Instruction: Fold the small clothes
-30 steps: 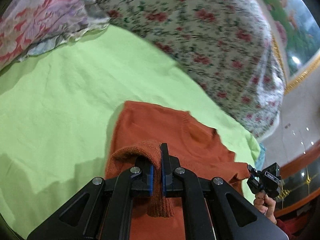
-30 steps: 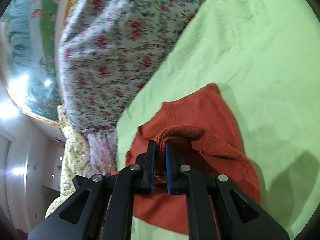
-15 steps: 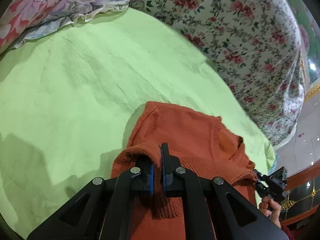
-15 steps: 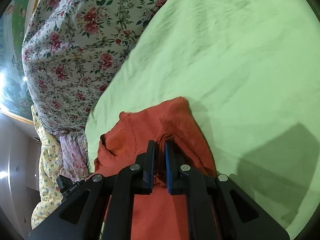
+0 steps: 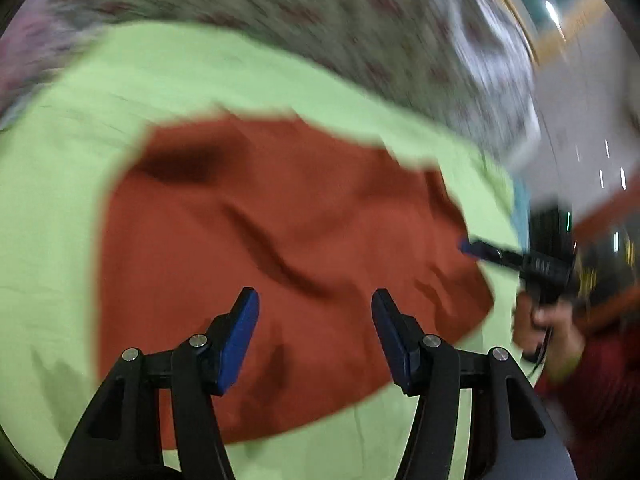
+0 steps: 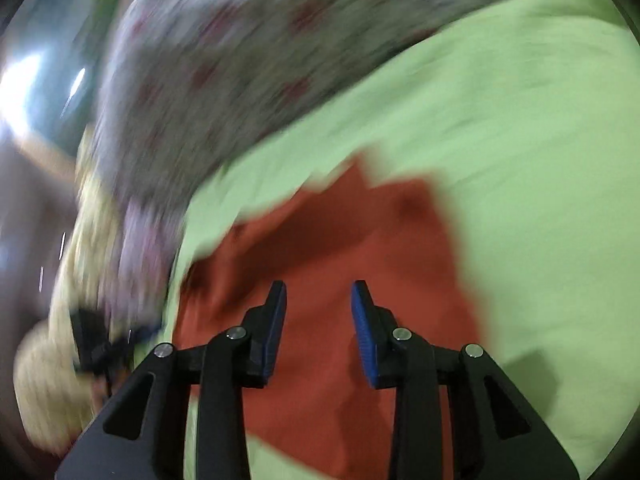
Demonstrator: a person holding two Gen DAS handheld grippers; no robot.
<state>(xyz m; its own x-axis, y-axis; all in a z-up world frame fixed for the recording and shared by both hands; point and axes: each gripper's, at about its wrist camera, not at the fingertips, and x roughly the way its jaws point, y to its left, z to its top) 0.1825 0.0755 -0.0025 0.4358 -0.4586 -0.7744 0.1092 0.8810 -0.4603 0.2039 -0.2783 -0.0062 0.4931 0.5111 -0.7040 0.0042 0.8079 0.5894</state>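
We have both tools over the orange sweater point(image 5: 280, 240), which lies spread and rumpled on the green sheet point(image 5: 60, 200), nearer the edge that runs under the floral bedding point(image 5: 320, 20) than the open middle; the left gripper point(image 5: 314, 336) has just been opening and its 2 blue pads now stand well apart with only air between them, the knit lying below and untouched; the right gripper point(image 6: 318, 328) has likewise just been opening, less widely, and it too holds nothing, the sweater showing in the gap but under the pads, not between them. Both views are smeared by motion, so we cannot tell how neat the fold is. We judge the risks from here to be these: the thick knit may spring back and undo the fold once let go; a pad dragging across the loose cloth as we pull away could snag it and tug a layer askew; the 2 grippers work close together at the sweater's side, so a hurried regrasp could pinch 2 layers at once or knock tool against tool.
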